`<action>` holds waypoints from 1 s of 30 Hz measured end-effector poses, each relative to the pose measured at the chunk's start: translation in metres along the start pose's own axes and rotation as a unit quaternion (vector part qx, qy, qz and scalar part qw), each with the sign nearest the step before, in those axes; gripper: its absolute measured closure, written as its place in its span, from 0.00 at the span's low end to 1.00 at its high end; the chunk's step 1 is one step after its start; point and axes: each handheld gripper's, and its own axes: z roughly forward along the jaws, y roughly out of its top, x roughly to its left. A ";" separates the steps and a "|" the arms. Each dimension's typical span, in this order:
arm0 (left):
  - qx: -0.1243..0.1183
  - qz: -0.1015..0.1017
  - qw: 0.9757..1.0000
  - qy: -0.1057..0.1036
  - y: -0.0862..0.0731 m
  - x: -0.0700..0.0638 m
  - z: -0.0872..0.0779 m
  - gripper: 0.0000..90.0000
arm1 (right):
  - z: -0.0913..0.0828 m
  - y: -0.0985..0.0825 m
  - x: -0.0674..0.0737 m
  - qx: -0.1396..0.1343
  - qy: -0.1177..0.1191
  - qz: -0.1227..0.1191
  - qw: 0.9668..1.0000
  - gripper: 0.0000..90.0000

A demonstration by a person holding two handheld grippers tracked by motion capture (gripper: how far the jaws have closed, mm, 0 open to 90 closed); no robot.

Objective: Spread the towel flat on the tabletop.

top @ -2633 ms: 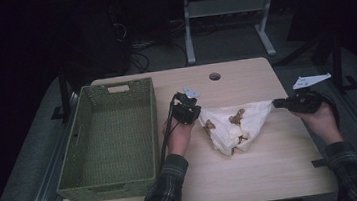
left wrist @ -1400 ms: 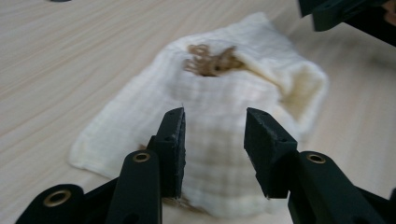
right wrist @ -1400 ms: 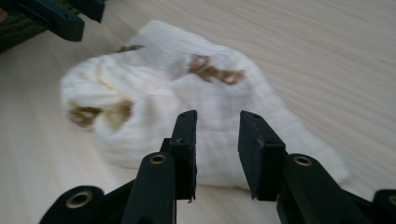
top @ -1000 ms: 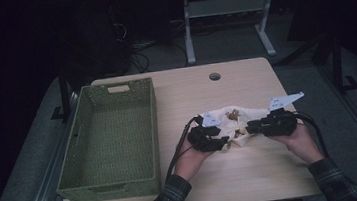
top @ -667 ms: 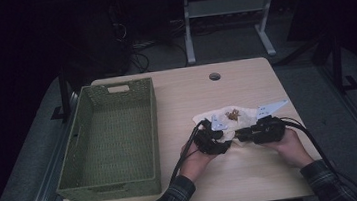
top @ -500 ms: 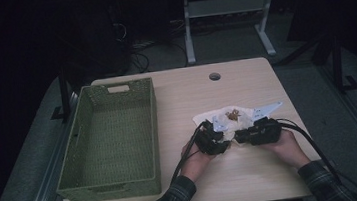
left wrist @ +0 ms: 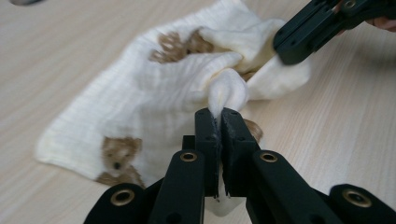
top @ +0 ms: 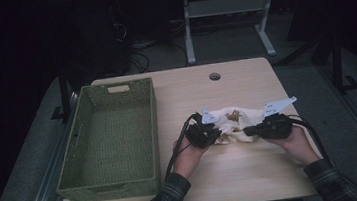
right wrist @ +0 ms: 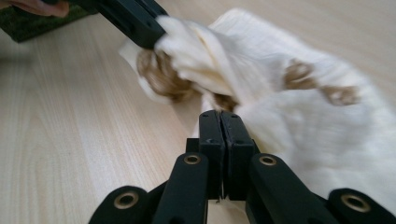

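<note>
**Soft cloth pinched from both sides, basket waiting empty**

The cream cloth [top: 237, 124] with its brown bear print lies bunched on the tabletop [top: 234, 175], right of the middle, between the two hands. It looks light, limp and ribbed — a thing that will sag and fold wherever it is not held, and will not slip easily from rubbery pads. Nothing about it seems fragile.

The left claw [left wrist: 218, 116] has just been closing, and its jaws now stand nearly together with a raised fold of the cloth caught between them. The right claw [right wrist: 219, 117] has likewise just been closing; its jaws meet at the near edge of the cloth, though whether any fabric is truly trapped there is hard to tell, since the tips sit against the hem and the weave is blurred.

Edges and corners are the sensible holds — a pinch in the middle only lifts a hump, while two holds well apart would let it hang flat.

The green woven basket [top: 150, 133] stands at the left of the tabletop, well apart from the cloth, with nothing in it.
</note>
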 end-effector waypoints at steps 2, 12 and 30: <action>-0.003 -0.006 1.000 0.011 0.001 0.006 -0.006 0.96 | -0.010 -0.001 -0.004 -0.011 -0.007 0.005 1.000 0.98; 0.020 -0.035 0.998 0.056 -0.007 0.026 -0.004 0.95 | -0.042 -0.020 -0.038 -0.028 -0.037 0.047 0.998 0.98; 0.018 -0.016 0.998 0.052 -0.007 0.009 -0.009 0.71 | -0.041 -0.028 -0.048 -0.017 -0.075 0.061 0.995 0.82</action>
